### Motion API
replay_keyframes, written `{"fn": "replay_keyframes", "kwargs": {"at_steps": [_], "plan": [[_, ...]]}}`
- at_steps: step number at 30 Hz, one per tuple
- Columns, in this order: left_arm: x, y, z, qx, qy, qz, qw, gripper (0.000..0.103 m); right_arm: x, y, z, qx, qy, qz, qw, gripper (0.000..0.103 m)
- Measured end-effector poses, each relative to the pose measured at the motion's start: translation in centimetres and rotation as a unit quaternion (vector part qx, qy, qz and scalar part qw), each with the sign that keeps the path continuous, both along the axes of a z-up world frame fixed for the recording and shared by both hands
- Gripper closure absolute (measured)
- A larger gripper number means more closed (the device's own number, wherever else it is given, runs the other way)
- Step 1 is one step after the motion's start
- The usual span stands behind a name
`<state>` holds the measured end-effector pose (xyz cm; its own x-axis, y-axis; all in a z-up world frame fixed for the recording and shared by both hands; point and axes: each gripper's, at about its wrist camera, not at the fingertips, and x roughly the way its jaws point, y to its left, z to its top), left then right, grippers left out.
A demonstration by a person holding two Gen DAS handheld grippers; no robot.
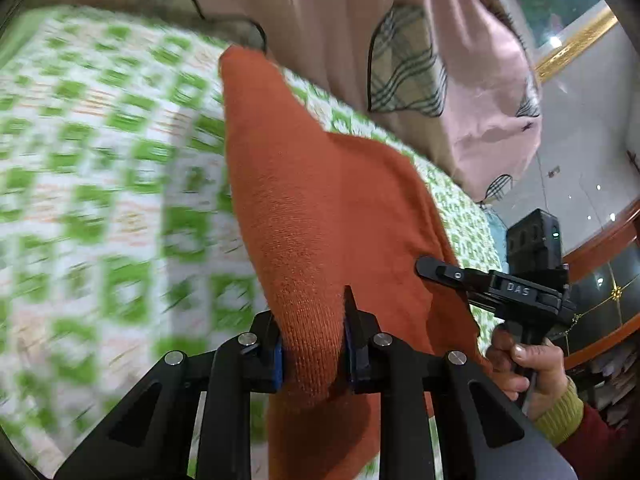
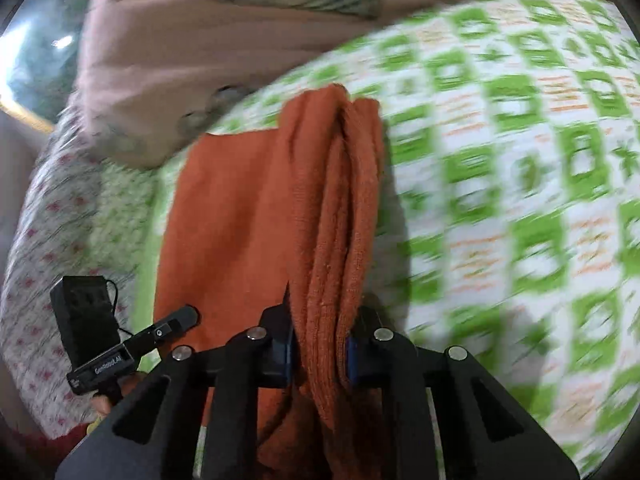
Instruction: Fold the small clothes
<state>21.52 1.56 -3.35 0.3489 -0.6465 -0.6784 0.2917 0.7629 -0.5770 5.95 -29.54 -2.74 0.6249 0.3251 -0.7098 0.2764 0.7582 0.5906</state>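
Left wrist view: your left tool [image 1: 312, 344] has its two fingers closed in on a fold of the orange knit cloth [image 1: 320, 200], with the fabric bunched between the blue pads [image 1: 276, 360]. The cloth runs away from the tool across the green-and-white checked bedsheet [image 1: 100, 200], its far tip reaching the pink blanket [image 1: 320, 20] heaped at the far edge of that bedsheet. To the right of the cloth, your right tool [image 1: 432, 270] touches the cloth's edge; its grip is hard to read from here.

Right wrist view: your right tool [image 2: 320, 350] is clamped on a thick bunch of the cloth [image 2: 340, 208], several layers gathered between its fingers. The rest of the cloth spreads flat on the bedsheet [image 2: 520, 160] to the left, where your left tool [image 2: 184, 318] meets it. The blanket [image 2: 180, 60] lies beyond.
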Motion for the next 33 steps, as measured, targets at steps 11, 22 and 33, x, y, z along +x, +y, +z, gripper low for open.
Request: {"fn": "replay_keyframes", "kwargs": {"at_steps": [11,22,33], "plan": [[-8.2,13.2,0.2,0.065,0.002,0.076,0.9950,0.081,3.0,12.6,-3.2,0.045,-0.010,0.131,0.990,0.083],[-9.8,15.8,-3.5,0.099,0.053,0.131,0.9849,0.053,3.0,12.5,-5.5,-0.003,0.040,0.104,0.994,0.057],[-10.3,16.8,-2.2,0.113,0.041,0.146,0.9819,0.047,4.7,13.9,0.4,-0.131,-0.003,0.086,0.988,0.071]]}}
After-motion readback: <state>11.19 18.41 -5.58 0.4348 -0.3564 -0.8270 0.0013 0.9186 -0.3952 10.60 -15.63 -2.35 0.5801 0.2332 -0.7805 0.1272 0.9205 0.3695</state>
